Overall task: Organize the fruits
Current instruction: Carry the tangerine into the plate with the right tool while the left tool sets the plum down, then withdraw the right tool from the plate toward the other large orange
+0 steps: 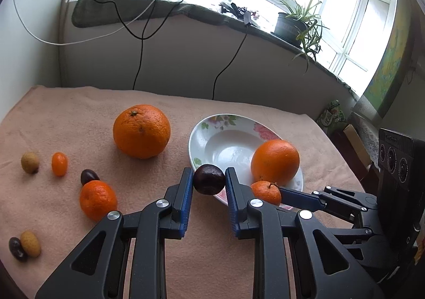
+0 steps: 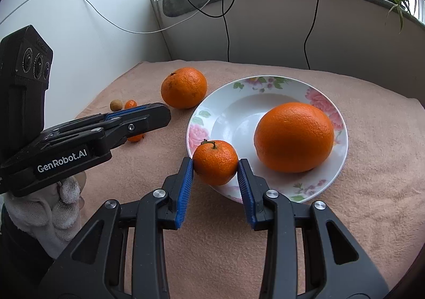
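Observation:
My left gripper (image 1: 209, 179) is shut on a dark purple fruit (image 1: 209, 179), held at the near rim of the floral white plate (image 1: 212, 129). My right gripper (image 2: 215, 163) is shut on a small mandarin (image 2: 215, 162) over the plate's near rim (image 2: 265, 81); it also shows in the left wrist view (image 1: 265, 192). A large orange (image 2: 293, 137) lies in the plate. Another large orange (image 1: 141, 131) sits on the cloth left of the plate.
On the pink cloth (image 1: 79, 113) at left lie a mandarin (image 1: 97, 199), a dark fruit (image 1: 89, 176), a kumquat (image 1: 59, 164), a tan fruit (image 1: 30, 162), and a dark and tan pair (image 1: 25, 244). Cables hang from the window ledge behind.

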A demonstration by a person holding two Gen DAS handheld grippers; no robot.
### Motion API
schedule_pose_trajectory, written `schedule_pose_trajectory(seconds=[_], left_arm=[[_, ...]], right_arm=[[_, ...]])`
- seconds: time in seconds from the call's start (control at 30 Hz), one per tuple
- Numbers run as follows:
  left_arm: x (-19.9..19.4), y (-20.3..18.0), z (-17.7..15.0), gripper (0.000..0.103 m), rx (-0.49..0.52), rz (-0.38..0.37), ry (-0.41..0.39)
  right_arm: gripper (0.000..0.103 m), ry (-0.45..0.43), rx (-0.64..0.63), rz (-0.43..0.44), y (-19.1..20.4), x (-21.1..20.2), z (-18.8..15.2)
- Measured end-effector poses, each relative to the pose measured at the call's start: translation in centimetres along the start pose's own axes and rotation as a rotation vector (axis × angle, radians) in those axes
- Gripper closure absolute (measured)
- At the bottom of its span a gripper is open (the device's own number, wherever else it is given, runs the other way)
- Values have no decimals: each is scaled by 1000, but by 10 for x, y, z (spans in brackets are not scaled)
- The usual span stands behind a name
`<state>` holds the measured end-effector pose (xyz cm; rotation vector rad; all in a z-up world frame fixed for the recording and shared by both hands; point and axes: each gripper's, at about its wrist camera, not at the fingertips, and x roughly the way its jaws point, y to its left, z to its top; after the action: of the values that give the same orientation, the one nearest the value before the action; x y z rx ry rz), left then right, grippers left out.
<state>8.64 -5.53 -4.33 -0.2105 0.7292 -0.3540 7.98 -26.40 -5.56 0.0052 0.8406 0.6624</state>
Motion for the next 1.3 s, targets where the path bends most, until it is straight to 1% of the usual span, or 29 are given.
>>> schedule_pose_trajectory(seconds=[0.2,0.43,0.47,0.5,0.53,0.57,0.6,0.63,0.67,0.73,0.8,1.13,1.27,1.3], left_arm=[[8,-4,3,80,9,-12,17],[10,-7,8,79,11,-17,10],[10,-7,8,75,12,-19,11],[10,-8,8,66,12,-21,11],[10,-8,8,61,12,-21,10],[10,-8,8,61,12,-22,9],[9,-8,8,61,11,-21,10],[9,-8,8,59,10,-19,11],[9,-8,8,57,8,-18,12],[8,-7,8,47,4,-18,10],[7,-7,8,46,0,-18,5],[-3,5,4,46,-19,10,-5],[-17,17,2,46,-30,45,-27],[-21,22,1,46,-36,57,-30]], right_arm=[[67,6,-7,-6,-1,4,2],[65,-3,-2,-13,-5,3,3],[64,-6,-2,-14,-5,2,4],[60,-10,-2,-16,-5,1,4],[57,-15,-3,-19,-5,0,4],[51,-19,-5,-20,-5,0,4],[48,-21,-6,-20,-5,-1,4],[48,-20,-6,-21,-5,-1,4],[47,-18,-5,-23,-6,-1,4],[42,-18,-4,-28,-6,-1,3],[38,-18,0,-31,-7,-2,2],[38,-36,6,-35,-5,-8,5],[37,-41,18,-17,-7,-10,8],[35,-42,18,-14,-7,-10,8]])
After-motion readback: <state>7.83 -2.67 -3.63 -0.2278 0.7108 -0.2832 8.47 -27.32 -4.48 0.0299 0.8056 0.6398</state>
